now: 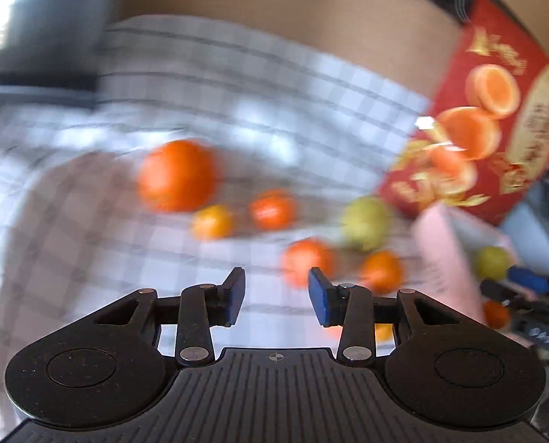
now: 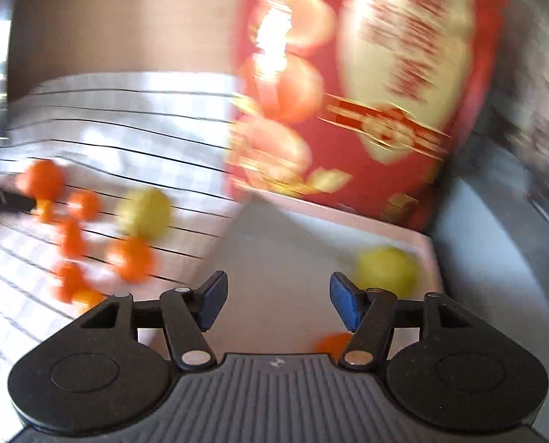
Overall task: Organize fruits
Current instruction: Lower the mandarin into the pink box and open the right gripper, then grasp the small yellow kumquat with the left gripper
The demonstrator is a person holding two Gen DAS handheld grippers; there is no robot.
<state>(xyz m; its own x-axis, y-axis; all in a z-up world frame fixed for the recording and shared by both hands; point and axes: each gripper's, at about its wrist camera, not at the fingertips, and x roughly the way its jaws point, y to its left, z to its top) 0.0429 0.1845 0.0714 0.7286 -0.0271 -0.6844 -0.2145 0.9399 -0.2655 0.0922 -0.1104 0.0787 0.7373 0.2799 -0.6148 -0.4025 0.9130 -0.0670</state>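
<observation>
Both views are motion-blurred. In the left wrist view my left gripper [image 1: 277, 297] is open and empty above the checked cloth [image 1: 200, 74]. Ahead of it lie a large orange [image 1: 176, 174], several small oranges such as one just past the fingertips [image 1: 306, 260], and a yellow-green fruit [image 1: 365, 221]. In the right wrist view my right gripper [image 2: 276, 304] is open and empty over a pink-white tray [image 2: 282, 243] that holds a yellow-green fruit [image 2: 385, 269] and an orange [image 2: 331, 343]. Loose oranges [image 2: 132, 258] and a yellow-green fruit [image 2: 145, 212] lie on the cloth to its left.
A red box printed with oranges [image 1: 496, 110] stands behind the tray at the right, and fills the upper right wrist view [image 2: 367, 92]. The right gripper shows at the left view's right edge [image 1: 511, 284]. A brown surface [image 1: 311, 18] lies beyond the cloth.
</observation>
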